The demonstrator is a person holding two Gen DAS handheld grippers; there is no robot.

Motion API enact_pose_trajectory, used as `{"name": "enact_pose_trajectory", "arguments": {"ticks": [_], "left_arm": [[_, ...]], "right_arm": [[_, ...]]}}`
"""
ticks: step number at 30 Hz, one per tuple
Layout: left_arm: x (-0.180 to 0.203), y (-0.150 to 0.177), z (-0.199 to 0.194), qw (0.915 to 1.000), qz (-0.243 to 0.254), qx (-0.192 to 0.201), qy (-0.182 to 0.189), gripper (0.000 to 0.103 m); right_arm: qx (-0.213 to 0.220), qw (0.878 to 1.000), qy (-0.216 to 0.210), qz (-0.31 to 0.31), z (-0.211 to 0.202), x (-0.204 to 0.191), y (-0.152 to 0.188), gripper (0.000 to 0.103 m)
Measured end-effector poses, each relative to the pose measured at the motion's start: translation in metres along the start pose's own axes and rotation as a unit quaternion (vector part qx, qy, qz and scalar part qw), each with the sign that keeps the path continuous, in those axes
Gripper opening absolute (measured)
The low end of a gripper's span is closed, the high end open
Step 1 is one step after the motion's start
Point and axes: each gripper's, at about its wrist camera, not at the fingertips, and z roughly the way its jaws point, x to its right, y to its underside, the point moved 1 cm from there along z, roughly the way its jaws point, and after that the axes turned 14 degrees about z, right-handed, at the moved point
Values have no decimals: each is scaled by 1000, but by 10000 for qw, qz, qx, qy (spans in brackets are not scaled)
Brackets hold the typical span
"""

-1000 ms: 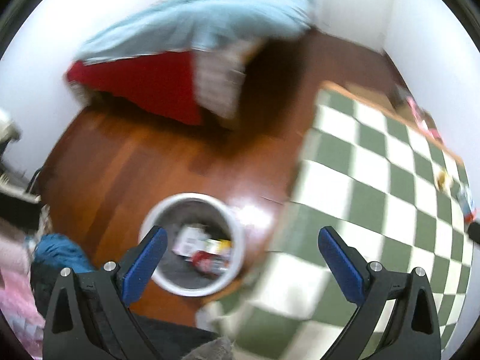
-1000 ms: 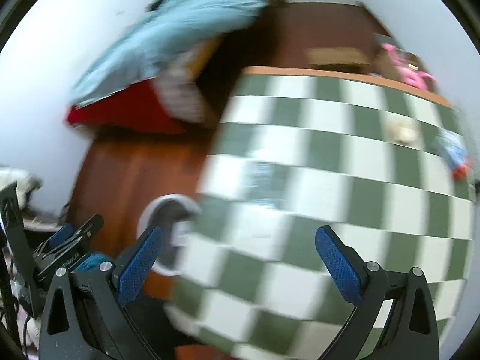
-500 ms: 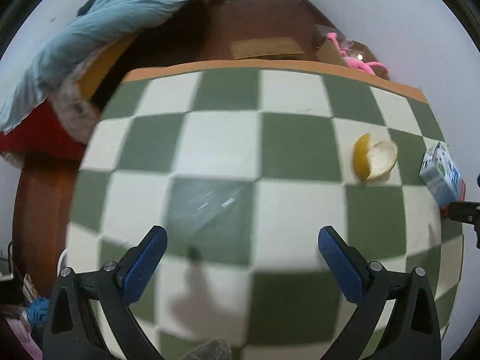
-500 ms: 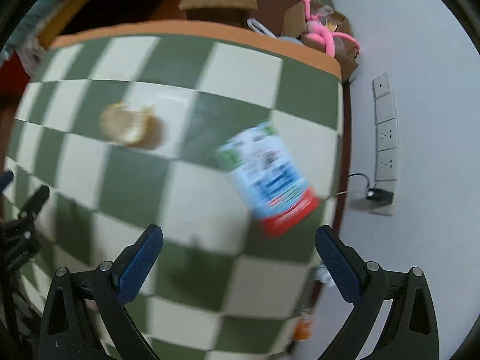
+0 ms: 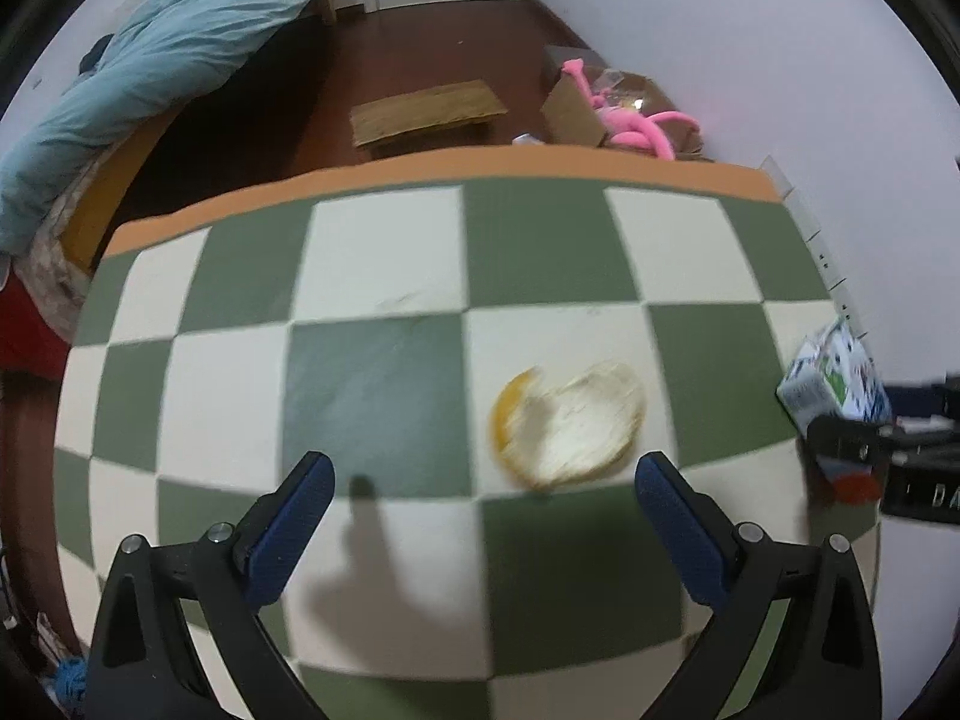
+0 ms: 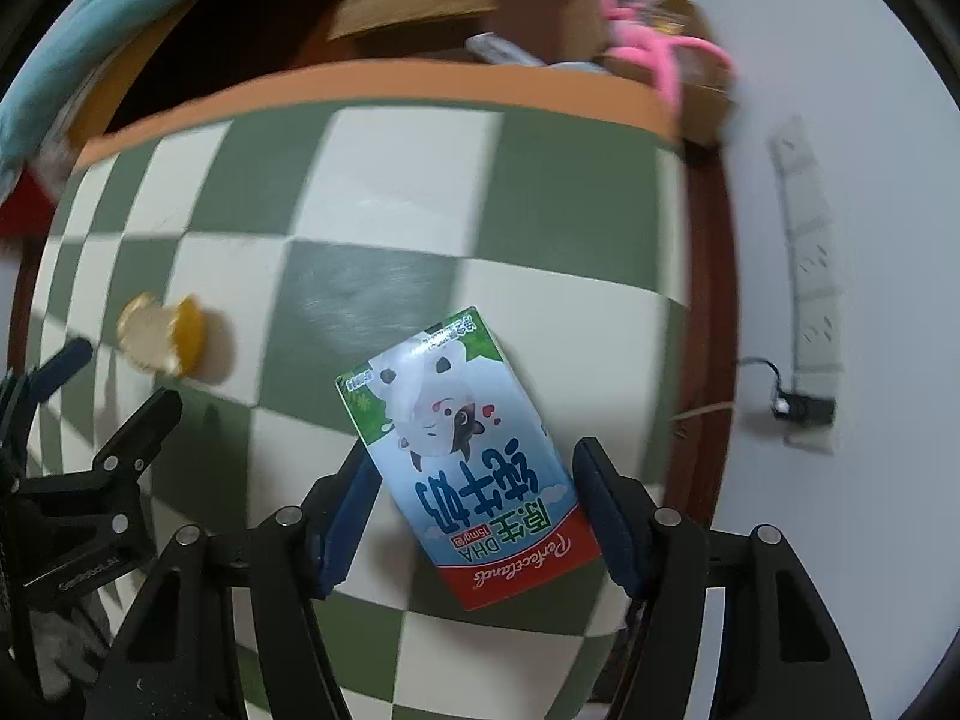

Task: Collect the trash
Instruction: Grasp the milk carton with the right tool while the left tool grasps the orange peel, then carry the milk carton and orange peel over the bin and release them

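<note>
The milk carton (image 6: 465, 459) lies flat on the green-and-white checkered table (image 5: 384, 252), near the table's right edge. The right gripper (image 6: 474, 516) straddles the carton, jaws partly closed and flanking its sides; contact cannot be confirmed. The left gripper (image 5: 483, 525) hangs wide open and empty above the table, just short of the citrus peel (image 5: 567, 423).

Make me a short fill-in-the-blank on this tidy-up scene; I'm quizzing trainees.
1. The milk carton lies between the jaws of the ____ gripper.
2. The left gripper, jaws wide, points at the citrus ____.
3. Peel and carton rest on a green-and-white ____ tabletop.

Missing words: right; peel; checkered
</note>
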Motion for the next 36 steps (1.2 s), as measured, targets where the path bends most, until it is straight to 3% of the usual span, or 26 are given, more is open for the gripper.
{"name": "enact_pose_trajectory", "arguments": {"ticks": [3,5,7,10,13,23,36], "left_arm": [[5,-9,5,10000,32,58,21,99],[5,-13,7,9999,72,88,-32,59],[4,-13,9,9999,35,68,71,37],[2,-11,4,9998,34,208,74,28],[2,-6,-3,9996,122,267,-13,25],[-14,30,-66,9973,181,684,-191,24],[-87,104,-193,9901,-326,1301,-408,24]], "right_arm": [[94,9992,-33,390,-1,17,5,67],[147,9983,-140,553,0,24,7,67],[118,9977,-149,645,5,27,11,69],[239,9982,11,555,5,21,17,69],[446,9977,196,469,4,15,24,61],[1022,9934,92,507,-12,-10,76,59],[2141,9733,-737,380,-127,-105,178,59]]}}
